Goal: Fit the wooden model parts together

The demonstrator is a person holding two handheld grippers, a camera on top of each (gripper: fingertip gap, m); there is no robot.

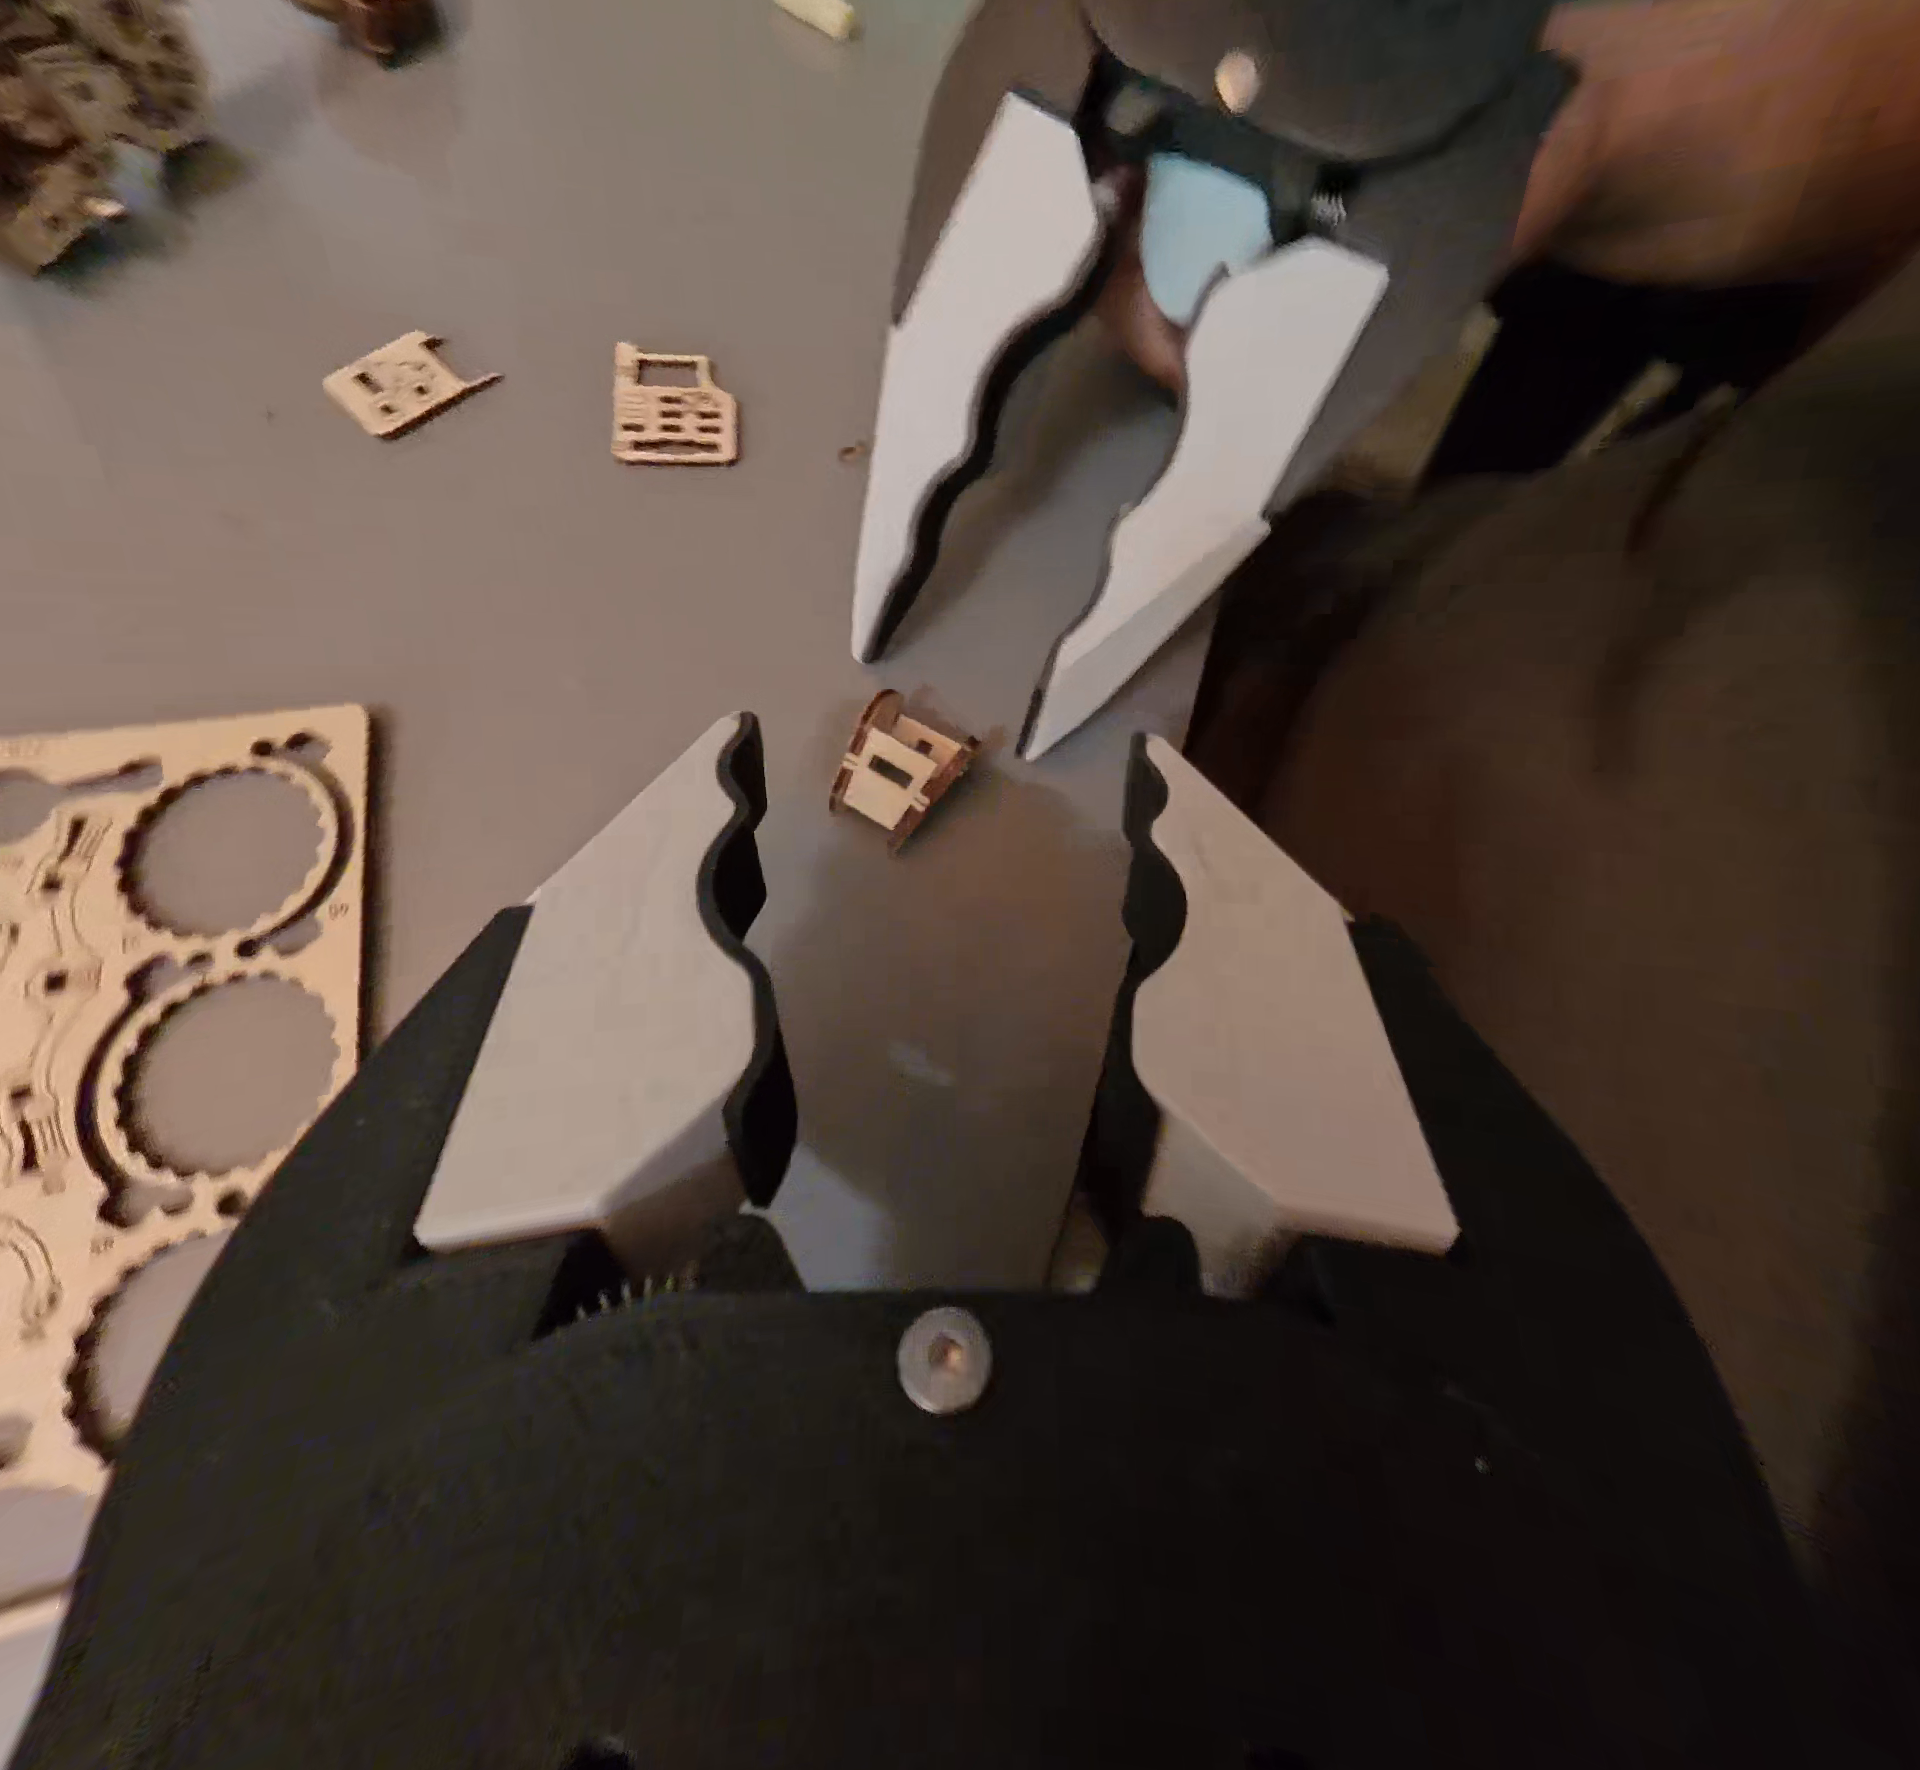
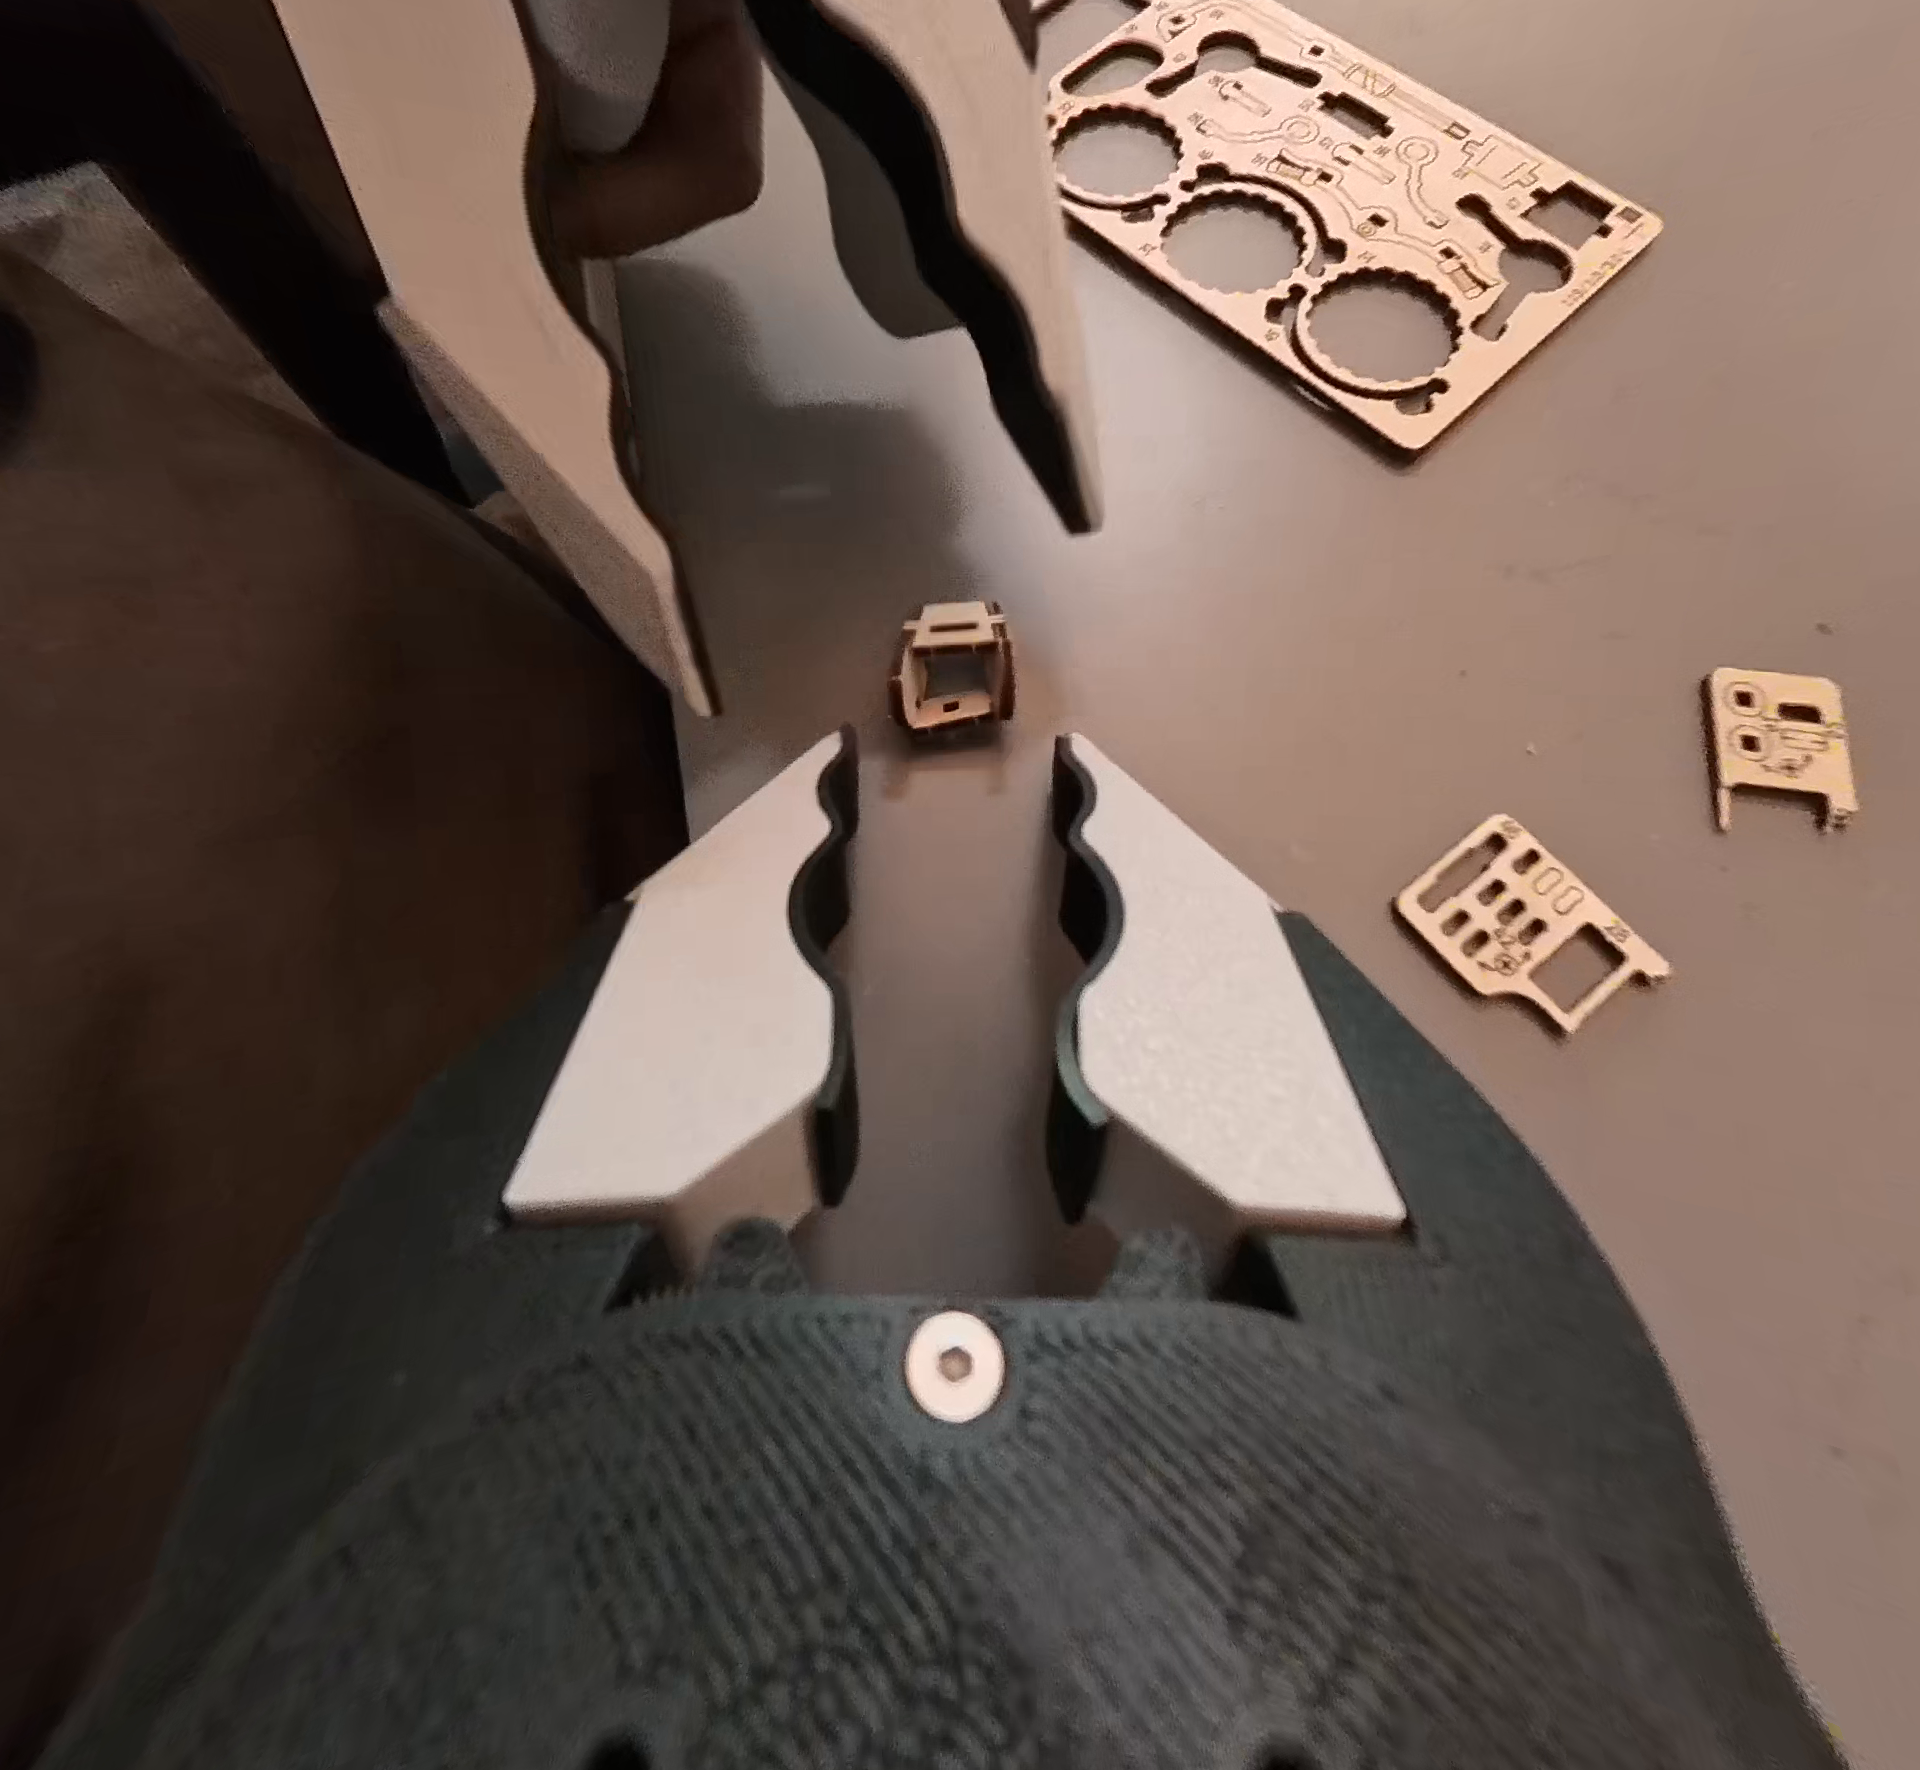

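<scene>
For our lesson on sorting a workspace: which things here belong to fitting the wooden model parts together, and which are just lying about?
Belongs to the job:
small box-shaped wooden piece, lying between both open grippers
two flat wooden panels
punched-out wooden sheet
left gripper
right gripper

Just lying about:
pale peg
dark blurred lump, far corner of the grey table

Pale tan wooden box [image 1: 902, 773] (dark-edged) on grey table [image 1: 623, 577].

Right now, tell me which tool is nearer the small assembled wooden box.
Right. The right tool has its tips almost at the box; the left tool faces it, tips slightly farther off. Both open, neither touching.
</scene>
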